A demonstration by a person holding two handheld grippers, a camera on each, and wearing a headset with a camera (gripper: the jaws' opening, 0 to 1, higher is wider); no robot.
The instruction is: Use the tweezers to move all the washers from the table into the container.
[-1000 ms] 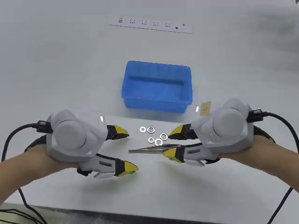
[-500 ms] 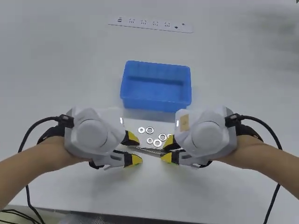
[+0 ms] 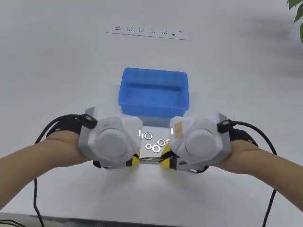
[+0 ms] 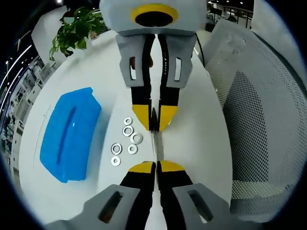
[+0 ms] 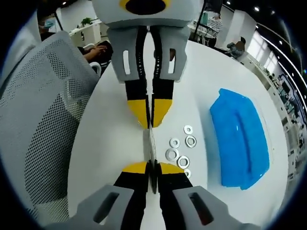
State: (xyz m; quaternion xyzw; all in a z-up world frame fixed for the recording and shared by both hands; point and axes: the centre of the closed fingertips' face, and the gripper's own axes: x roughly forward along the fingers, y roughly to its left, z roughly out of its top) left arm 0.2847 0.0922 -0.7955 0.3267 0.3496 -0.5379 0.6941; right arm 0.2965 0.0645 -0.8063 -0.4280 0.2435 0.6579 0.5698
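Observation:
The thin metal tweezers (image 3: 149,161) lie level between my two grippers, which face each other tip to tip. My left gripper (image 3: 135,161) is shut on one end of the tweezers (image 4: 156,148). My right gripper (image 3: 165,162) is shut on the other end of the tweezers (image 5: 151,143). Several silver washers (image 3: 156,144) lie on the white table just beyond the tweezers, also seen as washers (image 4: 127,131) and washers (image 5: 174,143). The blue container (image 3: 154,92) stands behind them, with its inside hidden from here; it shows as the container (image 4: 69,134) and the container (image 5: 240,139).
A white power strip (image 3: 147,32) lies at the table's far side. Green plant leaves (image 3: 298,12) reach in at the top right. A grey mesh chair (image 4: 249,120) stands by the table's near edge. Black cables trail from both grippers.
Both grippers have come together from either side and shut on the tweezers' ends; a second ago they stood open and apart, with the tweezers lying on the table.

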